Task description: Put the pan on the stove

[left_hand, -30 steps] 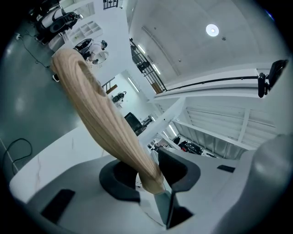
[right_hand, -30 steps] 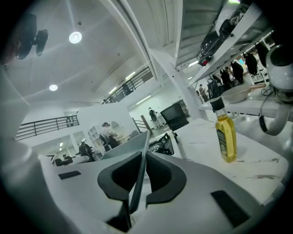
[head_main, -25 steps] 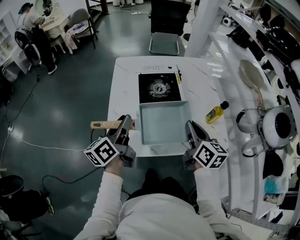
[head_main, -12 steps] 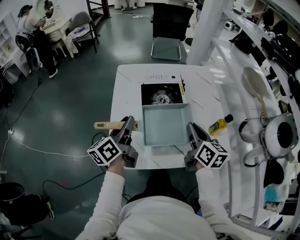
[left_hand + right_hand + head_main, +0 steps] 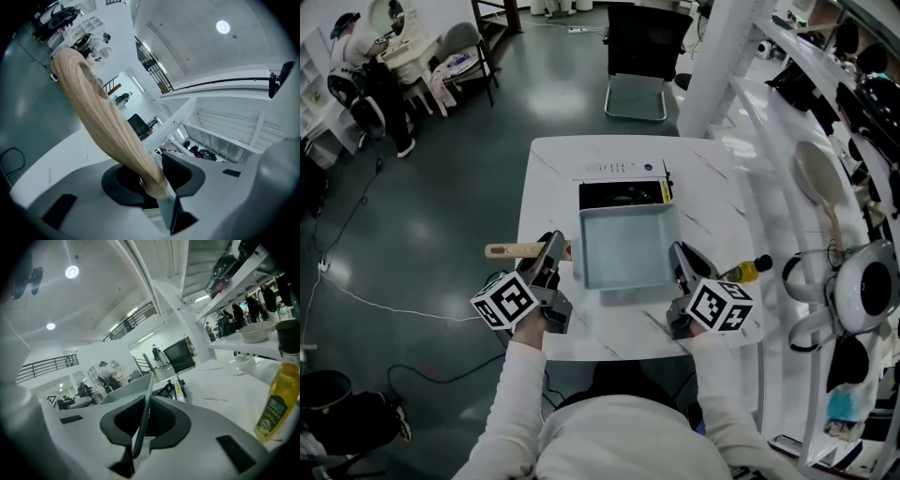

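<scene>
Now left gripper (image 5: 550,251) clamps handle (image 5: 510,249), right gripper (image 5: 679,257) clamps the right wall of pan (image 5: 623,246); stove (image 5: 621,192) dead ahead, partly under pan's far edge.

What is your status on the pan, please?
Left gripper shut on wooden handle, right gripper shut on pan rim. Its far edge overlaps stove. Nothing blocking; oil bottle off right.

Lab hall: white table (image 5: 551,178), cookware shelf (image 5: 761,111), office chair (image 5: 635,58).
</scene>
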Demonstrator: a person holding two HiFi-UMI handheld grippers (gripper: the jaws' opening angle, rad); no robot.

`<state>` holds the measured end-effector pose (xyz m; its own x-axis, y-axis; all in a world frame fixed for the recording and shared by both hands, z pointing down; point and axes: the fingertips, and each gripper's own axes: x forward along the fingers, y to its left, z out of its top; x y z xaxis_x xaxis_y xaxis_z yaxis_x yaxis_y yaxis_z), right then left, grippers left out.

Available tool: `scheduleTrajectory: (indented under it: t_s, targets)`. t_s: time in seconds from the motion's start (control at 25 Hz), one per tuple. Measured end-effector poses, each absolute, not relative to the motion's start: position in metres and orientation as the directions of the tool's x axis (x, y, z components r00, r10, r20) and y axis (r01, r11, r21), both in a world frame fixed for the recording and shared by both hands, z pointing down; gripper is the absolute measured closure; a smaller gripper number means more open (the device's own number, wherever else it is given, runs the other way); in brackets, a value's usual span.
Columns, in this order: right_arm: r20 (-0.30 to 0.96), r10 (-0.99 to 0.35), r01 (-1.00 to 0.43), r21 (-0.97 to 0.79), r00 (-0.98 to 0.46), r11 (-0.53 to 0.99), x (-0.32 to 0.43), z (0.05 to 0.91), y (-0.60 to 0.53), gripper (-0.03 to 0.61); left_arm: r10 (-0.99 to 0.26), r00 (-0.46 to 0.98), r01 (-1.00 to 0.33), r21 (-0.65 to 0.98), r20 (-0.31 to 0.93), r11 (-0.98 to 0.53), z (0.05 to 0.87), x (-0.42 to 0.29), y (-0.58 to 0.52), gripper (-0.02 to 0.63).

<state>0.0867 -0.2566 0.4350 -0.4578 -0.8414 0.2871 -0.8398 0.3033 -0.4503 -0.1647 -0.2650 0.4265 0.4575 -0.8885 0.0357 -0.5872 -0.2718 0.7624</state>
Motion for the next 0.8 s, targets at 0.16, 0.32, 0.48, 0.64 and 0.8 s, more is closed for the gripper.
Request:
scheduleTrajectory:
  t_s: [0.16, 0.32, 0.48, 0.64, 0.8]
  targets:
    - [0.296, -0.833, -0.838, -0.448, -0.467, 0.311, 0.087, 0.438, -0.283, 0.529, -0.894, 0.444, -0.605, 0.755, 0.058, -0.251, 0.432, -0.166, -0.289, 0.476]
    - [0.308, -0.823, -0.836, -0.447, -0.478, 0.318, 0.088, 0.441, -0.304, 0.529, -0.896, 0.439, -0.603, 0.761, 0.065, -0.24, 0.434, -0.164, -0.308, 0.476]
    - [0.32, -0.817, -0.837, -0.443, -0.481, 0.319, 0.087, 0.446, -0.323, 0.529, -0.899, 0.433, -0.605, 0.76, 0.064, -0.237, 0.436, -0.165, -0.326, 0.476]
    - [0.329, -0.814, -0.84, -0.438, -0.48, 0.319, 0.086, 0.45, -0.339, 0.529, -0.903, 0.421, -0.614, 0.759, 0.081, -0.218, 0.442, -0.167, -0.338, 0.476]
    - [0.349, -0.801, -0.842, -0.432, -0.487, 0.323, 0.087, 0.457, -0.35, 0.529, -0.905, 0.417, -0.62, 0.756, 0.09, -0.21, 0.446, -0.166, -0.348, 0.476]
